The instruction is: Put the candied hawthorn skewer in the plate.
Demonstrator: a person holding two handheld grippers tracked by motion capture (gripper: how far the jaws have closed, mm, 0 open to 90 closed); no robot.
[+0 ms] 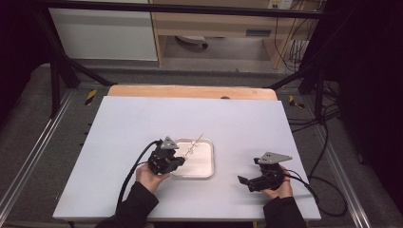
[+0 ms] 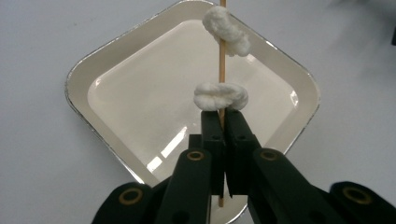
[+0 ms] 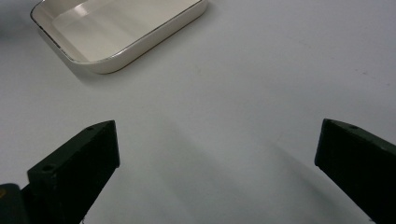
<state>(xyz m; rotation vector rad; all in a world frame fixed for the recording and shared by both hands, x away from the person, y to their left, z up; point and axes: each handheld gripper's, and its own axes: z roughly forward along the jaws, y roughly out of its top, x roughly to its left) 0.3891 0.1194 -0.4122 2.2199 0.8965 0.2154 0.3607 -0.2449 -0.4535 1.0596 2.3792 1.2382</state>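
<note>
Wooden skewer [image 2: 222, 65] with two white lumps [image 2: 220, 95] pinched in left gripper [image 2: 223, 122], over tray [image 2: 93, 70] | right gripper [image 3: 217, 154] wide, empty, well apart on table [image 3: 261, 70] | step: holding skewer above tray | next: likely right gripper strips a lump into tray

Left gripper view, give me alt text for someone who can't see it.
The left gripper, jaws shut, holds a thin wooden skewer upright above a shallow cream tray on a white table. Two white fluffy lumps are threaded on the skewer.
</note>
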